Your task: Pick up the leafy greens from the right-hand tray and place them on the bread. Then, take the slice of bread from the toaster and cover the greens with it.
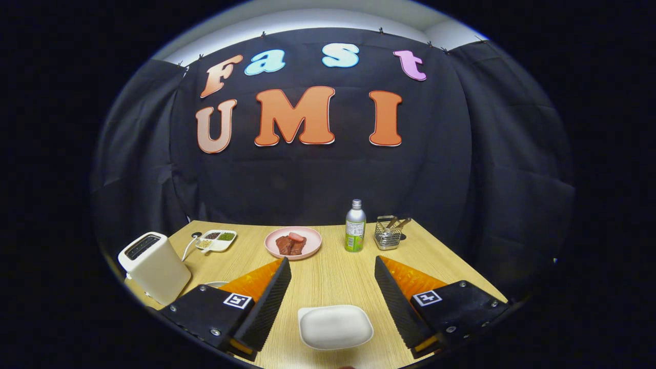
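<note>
- The gripper (332, 260) hangs above the worktop (328, 284) with its fingers spread wide, holding and touching nothing.
- A white tray (335, 326) lies between the fingers, close in; its surface looks plain white, with no leaf that can be made out.
- The toaster (154, 266) stands just left of the left finger; from this angle its slot is dark, so a slice inside cannot be confirmed.
- A white rim (217, 283) peeks from behind the left finger, possibly the bread's plate.
- With tray and slot this unclear, the scene fits either greens to fetch or a sandwich already covered.
- Any grip on leaf or bread wants a soft, centred, gentle close.
</note>
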{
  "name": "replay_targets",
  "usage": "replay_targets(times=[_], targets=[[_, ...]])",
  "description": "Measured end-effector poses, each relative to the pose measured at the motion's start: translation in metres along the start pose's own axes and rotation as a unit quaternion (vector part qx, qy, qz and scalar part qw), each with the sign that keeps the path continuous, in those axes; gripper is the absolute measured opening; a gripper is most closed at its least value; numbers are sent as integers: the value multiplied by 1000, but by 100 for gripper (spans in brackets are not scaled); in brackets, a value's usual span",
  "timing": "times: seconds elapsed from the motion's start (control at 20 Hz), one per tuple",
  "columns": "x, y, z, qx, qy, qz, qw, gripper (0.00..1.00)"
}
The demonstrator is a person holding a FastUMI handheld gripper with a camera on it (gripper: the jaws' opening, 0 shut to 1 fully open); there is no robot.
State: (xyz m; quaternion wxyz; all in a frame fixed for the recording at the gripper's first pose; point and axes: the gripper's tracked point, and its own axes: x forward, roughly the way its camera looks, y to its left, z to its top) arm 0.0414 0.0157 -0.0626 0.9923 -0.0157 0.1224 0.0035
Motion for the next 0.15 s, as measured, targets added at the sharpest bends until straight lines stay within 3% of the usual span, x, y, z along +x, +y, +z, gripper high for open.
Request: replay_targets(times=[0.15], targets=[[-3, 2, -4, 4, 2, 3, 1000, 98]])
